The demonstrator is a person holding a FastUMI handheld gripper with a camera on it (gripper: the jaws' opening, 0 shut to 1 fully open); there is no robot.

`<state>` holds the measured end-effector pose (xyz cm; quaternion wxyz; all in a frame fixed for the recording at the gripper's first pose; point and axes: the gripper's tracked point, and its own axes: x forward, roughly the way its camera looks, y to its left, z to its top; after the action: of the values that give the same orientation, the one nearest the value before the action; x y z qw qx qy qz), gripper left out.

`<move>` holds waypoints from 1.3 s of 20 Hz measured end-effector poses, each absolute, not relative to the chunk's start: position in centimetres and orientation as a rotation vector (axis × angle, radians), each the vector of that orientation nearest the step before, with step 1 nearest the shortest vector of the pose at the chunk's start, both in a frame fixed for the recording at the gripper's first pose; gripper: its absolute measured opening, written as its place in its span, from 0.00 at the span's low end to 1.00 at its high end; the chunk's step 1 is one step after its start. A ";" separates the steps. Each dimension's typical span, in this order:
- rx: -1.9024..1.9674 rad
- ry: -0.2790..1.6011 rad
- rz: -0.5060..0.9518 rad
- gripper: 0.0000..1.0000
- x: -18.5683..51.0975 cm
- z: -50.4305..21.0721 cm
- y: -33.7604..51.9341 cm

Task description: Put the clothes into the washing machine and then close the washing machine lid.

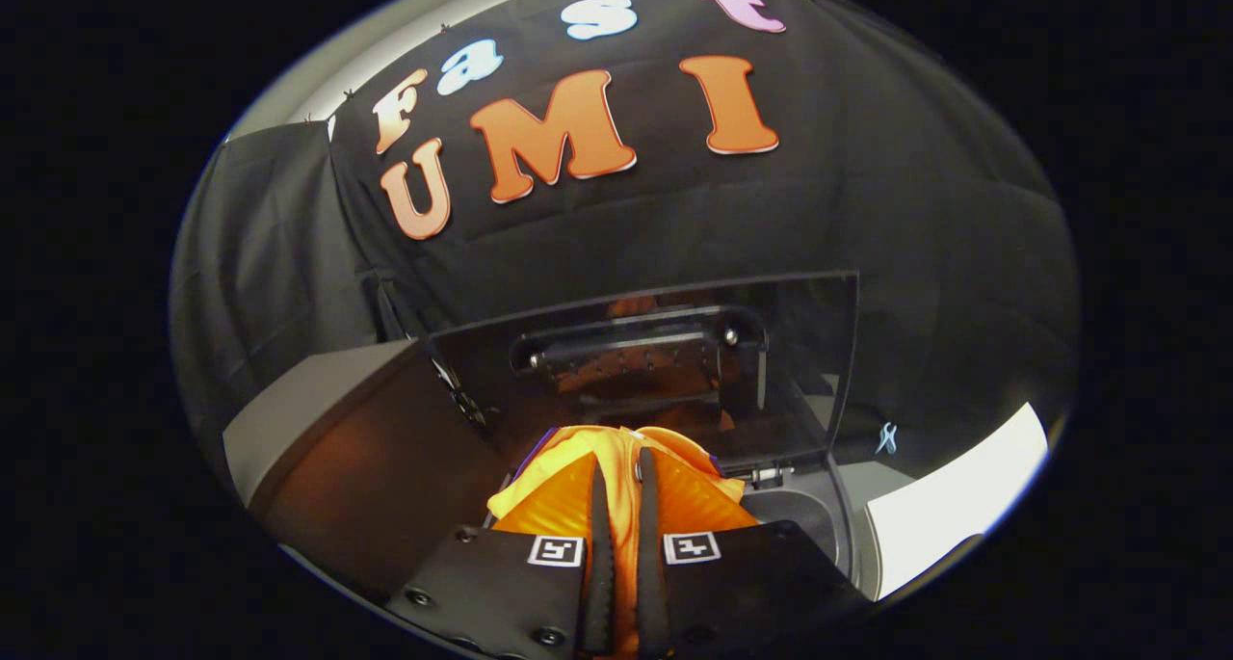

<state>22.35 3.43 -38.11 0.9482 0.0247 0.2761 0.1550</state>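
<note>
Orange garment: bright orange shiny fabric garment (568, 477), bunched between and around the fingers, above the washer's opening.
Gripper: black two-finger gripper (621, 477), fingers close together, both pressing a fold of the cloth.
Lid: dark tinted transparent washing machine lid (674, 352), raised upright beyond the fingers, reflecting orange.
Washer: grey top-loading washing machine (819, 515), its opening rim just right of the garment.

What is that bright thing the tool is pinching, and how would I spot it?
Find the washing machine with its dark lid standing open. Just before the lid, the gripper is closed on the orange garment, bunched between both fingers. It is the sole vivid, soft thing among grey and black hard surfaces.
</note>
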 end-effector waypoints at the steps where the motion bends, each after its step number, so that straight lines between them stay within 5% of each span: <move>1: 0.050 0.583 0.315 0.17 22.3 -39.5 3.4; 15: -0.036 0.913 0.232 0.17 23.0 -55.2 0.9; 26: -0.090 0.991 0.183 0.17 26.1 -58.7 0.7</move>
<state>26.06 0.71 -58.69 0.8748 -0.0432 0.4745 0.0877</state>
